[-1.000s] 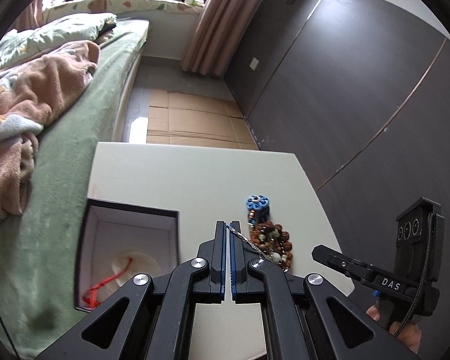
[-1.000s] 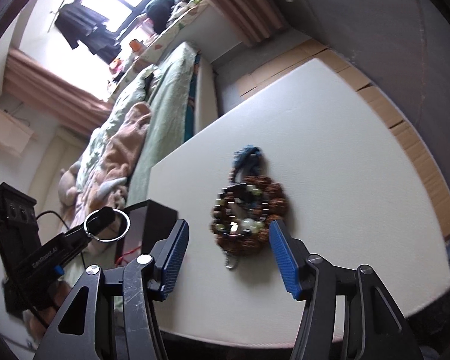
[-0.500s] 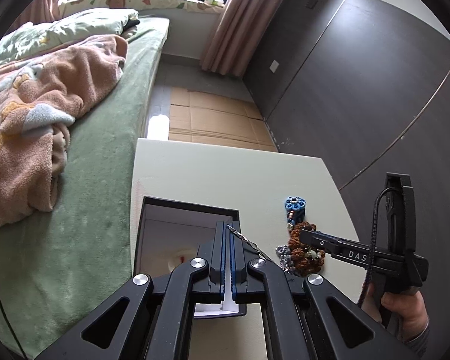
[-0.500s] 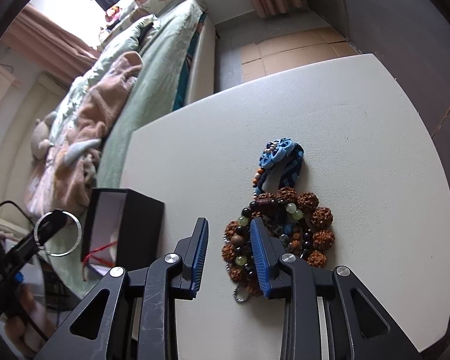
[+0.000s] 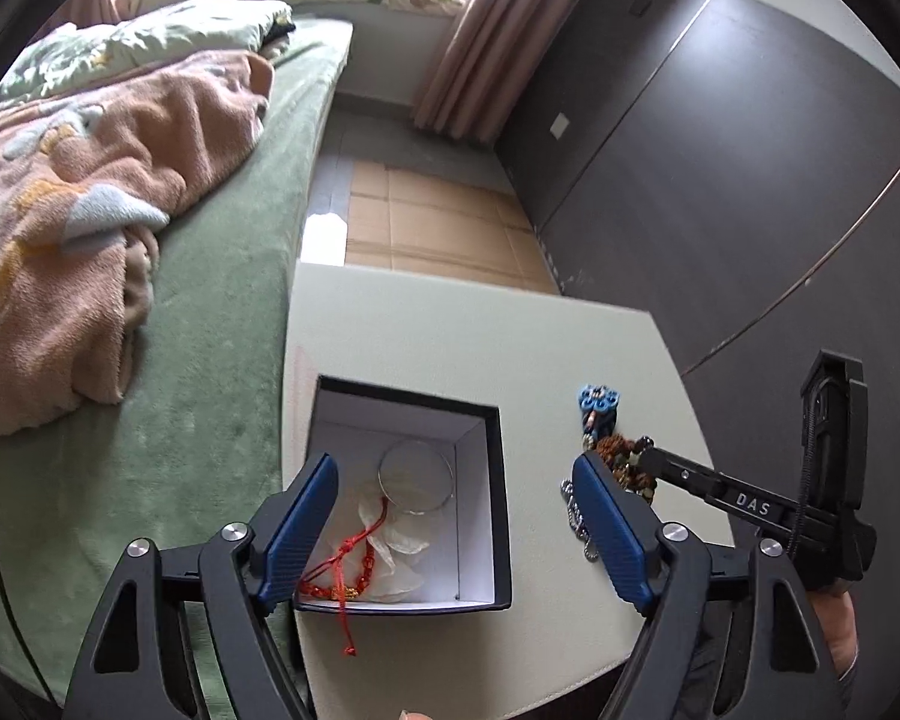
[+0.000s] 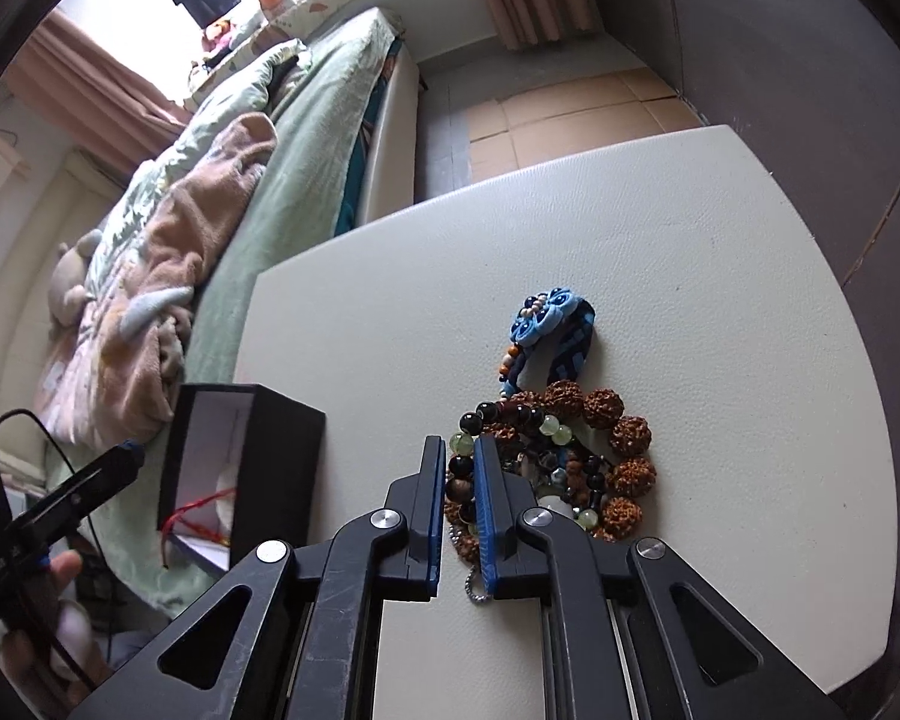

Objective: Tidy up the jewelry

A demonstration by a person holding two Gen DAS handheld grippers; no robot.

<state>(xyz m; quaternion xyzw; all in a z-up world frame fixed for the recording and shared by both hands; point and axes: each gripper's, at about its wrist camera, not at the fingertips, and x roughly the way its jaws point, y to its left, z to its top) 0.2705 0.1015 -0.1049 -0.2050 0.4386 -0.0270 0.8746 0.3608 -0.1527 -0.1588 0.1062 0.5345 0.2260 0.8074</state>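
Left gripper (image 5: 453, 516) jaws just opened above black box (image 5: 498, 480) — silver bangle (image 5: 416, 476) released inside; right gripper (image 6: 460, 516) closing, pinching dark-bead bracelet (image 6: 463, 483) in pile for next transfer

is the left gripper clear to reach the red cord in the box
Probably yes: the left gripper is open above the lidless box, and the red cord lies exposed beside the silver bangle.

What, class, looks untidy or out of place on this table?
The red cord bracelet spills over the black box's front rim instead of lying fully inside with the silver bangle. On the table the bead bracelets lie tangled in one heap.
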